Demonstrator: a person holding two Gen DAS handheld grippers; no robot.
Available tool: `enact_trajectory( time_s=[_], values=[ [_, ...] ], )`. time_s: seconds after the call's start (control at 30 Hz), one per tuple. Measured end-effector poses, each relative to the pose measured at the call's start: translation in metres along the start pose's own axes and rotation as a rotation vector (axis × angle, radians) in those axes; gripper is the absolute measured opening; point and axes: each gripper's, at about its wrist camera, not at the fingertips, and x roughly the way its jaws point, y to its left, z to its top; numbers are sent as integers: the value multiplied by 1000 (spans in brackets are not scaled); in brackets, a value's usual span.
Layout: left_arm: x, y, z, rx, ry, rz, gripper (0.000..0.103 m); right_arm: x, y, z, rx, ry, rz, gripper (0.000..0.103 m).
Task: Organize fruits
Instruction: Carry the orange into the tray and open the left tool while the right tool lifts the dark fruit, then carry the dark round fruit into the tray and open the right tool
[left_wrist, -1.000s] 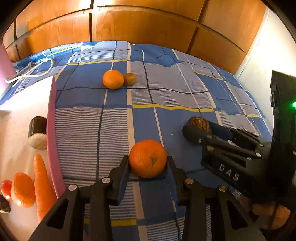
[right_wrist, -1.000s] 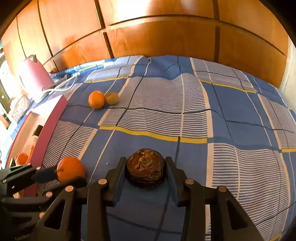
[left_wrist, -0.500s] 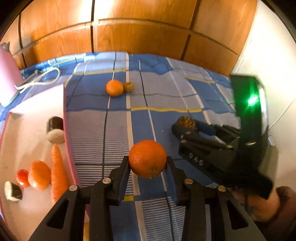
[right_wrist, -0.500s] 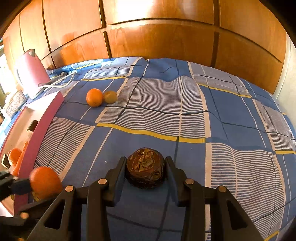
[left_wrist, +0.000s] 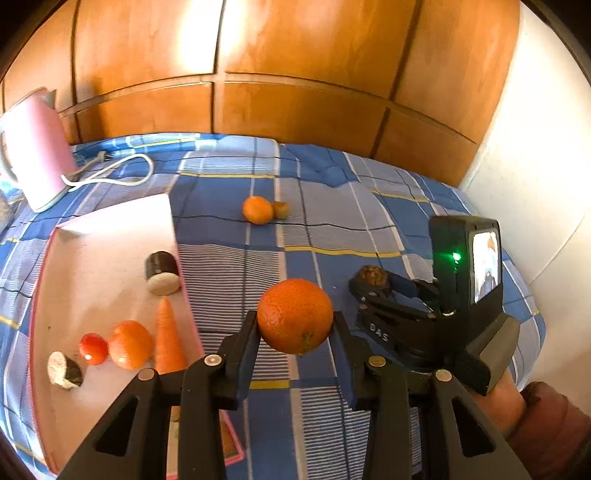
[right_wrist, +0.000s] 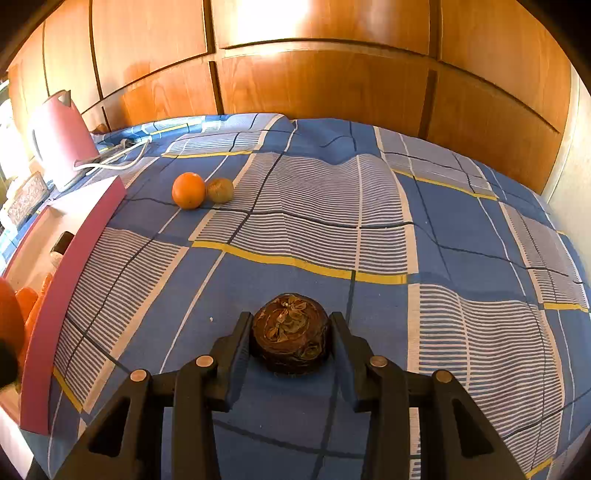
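Observation:
My left gripper (left_wrist: 295, 325) is shut on an orange (left_wrist: 294, 316) and holds it well above the blue checked bedspread, just right of the pink-rimmed tray (left_wrist: 92, 229). My right gripper (right_wrist: 291, 343) is shut on a dark brown round fruit (right_wrist: 290, 332), low over the bedspread; it also shows in the left wrist view (left_wrist: 373, 280). A second orange (right_wrist: 188, 190) and a small brown fruit (right_wrist: 219, 190) lie side by side farther back.
The tray holds a carrot (left_wrist: 168, 338), an orange fruit (left_wrist: 130, 344), a small tomato (left_wrist: 93, 348) and two dark rolls (left_wrist: 161, 267). A pink kettle (left_wrist: 35, 155) with a white cord stands at the back left. Wooden panels close the back.
My left gripper has lifted the orange off the bedspread and moved up and back toward the tray. My right gripper has stayed shut on the brown fruit, nearly still.

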Motion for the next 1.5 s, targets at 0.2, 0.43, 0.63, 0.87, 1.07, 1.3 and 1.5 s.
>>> enact_trajectory(
  time_s=[0.2, 0.43, 0.63, 0.87, 1.07, 1.3, 1.5],
  values=[
    [-5, 21, 2, -40, -17, 46, 38, 0, 1, 1, -5, 3, -8, 41],
    [-8, 56, 4, -101, -36, 118, 38, -3, 4, -2, -4, 4, -14, 41],
    [-7, 102, 9, -179, -43, 218, 38, -2, 4, -2, -10, 3, -20, 41],
    [7, 146, 3, -263, 7, 318, 39, -1, 6, -3, -16, 3, -26, 41],
    [6, 151, -3, -279, -2, 327, 41, -1, 7, -3, -22, 4, -33, 41],
    [0, 142, -3, -264, -11, 309, 42, -1, 9, -4, -25, 5, -39, 41],
    [-9, 133, -7, -246, -24, 293, 42, -2, 8, -4, -15, 6, -37, 41]
  ],
)
